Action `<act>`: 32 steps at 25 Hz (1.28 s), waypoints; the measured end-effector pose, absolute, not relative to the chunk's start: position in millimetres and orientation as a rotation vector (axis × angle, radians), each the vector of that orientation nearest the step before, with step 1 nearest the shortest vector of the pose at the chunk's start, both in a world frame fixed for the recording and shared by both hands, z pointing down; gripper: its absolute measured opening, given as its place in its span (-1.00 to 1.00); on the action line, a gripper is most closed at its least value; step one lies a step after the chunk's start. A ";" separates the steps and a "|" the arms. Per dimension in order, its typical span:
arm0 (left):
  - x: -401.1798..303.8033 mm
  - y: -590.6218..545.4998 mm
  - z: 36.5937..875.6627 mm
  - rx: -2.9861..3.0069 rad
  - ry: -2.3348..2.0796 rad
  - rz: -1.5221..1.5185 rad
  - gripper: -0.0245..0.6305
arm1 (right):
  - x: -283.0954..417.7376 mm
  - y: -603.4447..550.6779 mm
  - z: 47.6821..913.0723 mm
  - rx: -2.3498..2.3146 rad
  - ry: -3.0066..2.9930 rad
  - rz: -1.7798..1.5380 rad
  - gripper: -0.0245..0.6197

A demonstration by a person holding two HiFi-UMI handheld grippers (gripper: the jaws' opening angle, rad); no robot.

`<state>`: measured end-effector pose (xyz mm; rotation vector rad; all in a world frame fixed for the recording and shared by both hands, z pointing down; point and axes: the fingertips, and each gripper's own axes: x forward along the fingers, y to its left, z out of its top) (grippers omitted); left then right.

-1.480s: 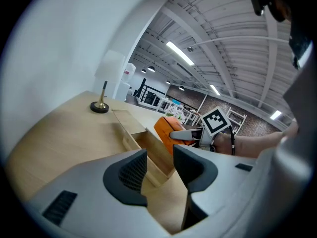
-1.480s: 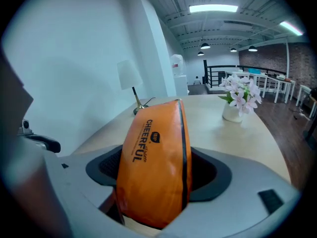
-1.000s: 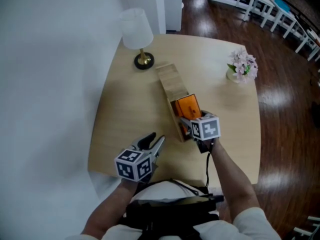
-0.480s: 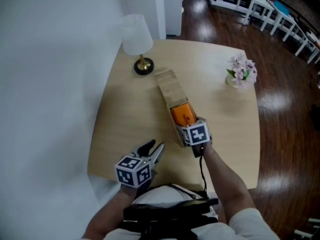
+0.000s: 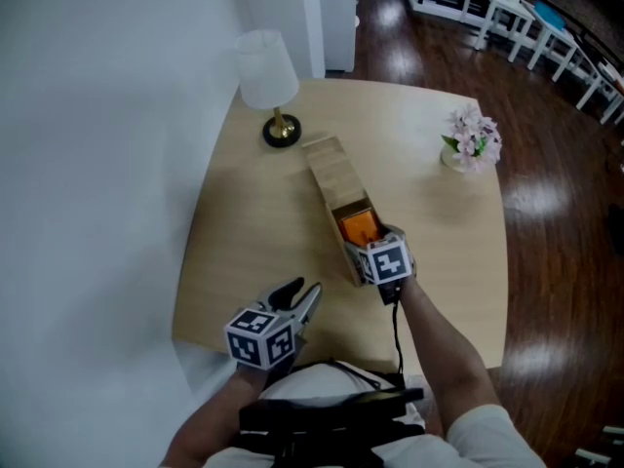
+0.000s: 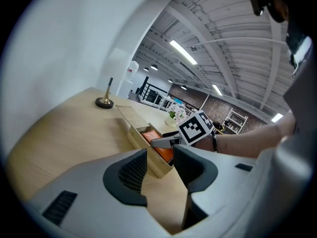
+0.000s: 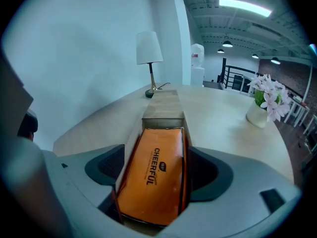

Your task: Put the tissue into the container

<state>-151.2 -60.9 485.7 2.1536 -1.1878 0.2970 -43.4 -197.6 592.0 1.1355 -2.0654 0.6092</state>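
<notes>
The right tool (image 7: 157, 168) is holding its jaws spread wide at the near end of the container (image 5: 330, 164), one jaw flanking each long side. The pads are not pressing on anything. The orange tissue pack (image 5: 359, 227) is lying flat between them, inside the open near half of the wooden container, with its printed face upward and its length running along the box. The far half of the container is sitting under its lid. The left tool (image 5: 300, 295) is hovering over the near edge of the counter (image 5: 253, 222), its jaws also parted and gripping nothing, well apart from the container. Farther off, a white-shaded lamp (image 5: 266, 66) is standing beyond the container's far end, and a pot of pale flowers (image 5: 473, 135) is sitting toward the right side.
</notes>
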 end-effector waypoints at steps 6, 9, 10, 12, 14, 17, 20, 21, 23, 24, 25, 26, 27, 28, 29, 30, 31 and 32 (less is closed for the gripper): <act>-145.2 -61.6 477.5 2.182 -1.170 0.274 -0.44 | -37.7 -196.0 566.5 1.186 -2.154 0.668 0.36; -142.5 -62.1 469.6 2.204 -1.160 0.249 -0.56 | -32.2 -188.0 546.3 1.198 -2.187 0.639 0.28; -141.3 -62.1 466.0 2.213 -1.155 0.239 -0.65 | -29.0 -184.2 539.1 1.209 -2.194 0.630 0.16; -137.1 -61.8 457.6 2.241 -1.131 0.211 -0.71 | -20.6 -176.9 524.4 1.244 -2.210 0.616 -0.16; -131.3 -61.1 449.0 2.276 -1.102 0.182 -0.78 | -12.0 -170.2 510.1 1.283 -2.233 0.614 -0.33; -124.0 -59.8 440.5 2.313 -1.080 0.173 -0.81 | -1.4 -159.5 493.0 1.328 -2.258 0.621 -0.44; -119.1 -57.5 433.9 2.333 -1.072 0.172 -0.88 | 7.3 -145.8 481.0 1.366 -2.266 0.631 -0.61; -117.6 -56.3 431.4 2.338 -1.068 0.170 -0.88 | 9.5 -141.1 476.9 1.375 -2.271 0.634 -0.65; -114.7 -52.5 425.8 2.350 -1.054 0.167 -0.88 | 14.0 -131.4 467.6 1.394 -2.283 0.636 -0.73; -113.1 -49.8 423.2 2.357 -1.045 0.167 -0.88 | 16.7 -126.4 462.6 1.406 -2.286 0.634 -0.79; -111.1 -46.5 421.0 2.365 -1.031 0.169 -0.88 | 19.7 -121.5 457.9 1.420 -2.288 0.629 -0.84; -108.6 -42.8 419.3 2.376 -1.010 0.173 -0.91 | 22.6 -116.7 453.7 1.435 -2.289 0.624 -0.91; -105.7 -38.6 417.8 2.390 -0.983 0.178 -0.92 | 25.0 -111.7 450.0 1.447 -2.291 0.620 -0.92; -102.9 -34.2 416.6 2.405 -0.956 0.186 -0.92 | 26.8 -106.4 446.9 1.456 -2.294 0.616 -0.92; -100.8 -30.1 415.5 2.419 -0.935 0.193 -0.92 | 28.1 -101.0 444.1 1.461 -2.298 0.613 -0.92; -99.7 -26.6 414.7 2.428 -0.920 0.200 -0.92 | 29.4 -95.8 441.5 1.464 -2.303 0.610 -0.92; -99.3 -23.7 414.0 2.432 -0.912 0.204 -0.92 | 30.8 -91.0 439.1 1.466 -2.308 0.608 -0.92; -99.6 -21.2 413.3 2.432 -0.907 0.205 -0.92 | 32.2 -86.3 436.6 1.470 -2.312 0.606 -0.92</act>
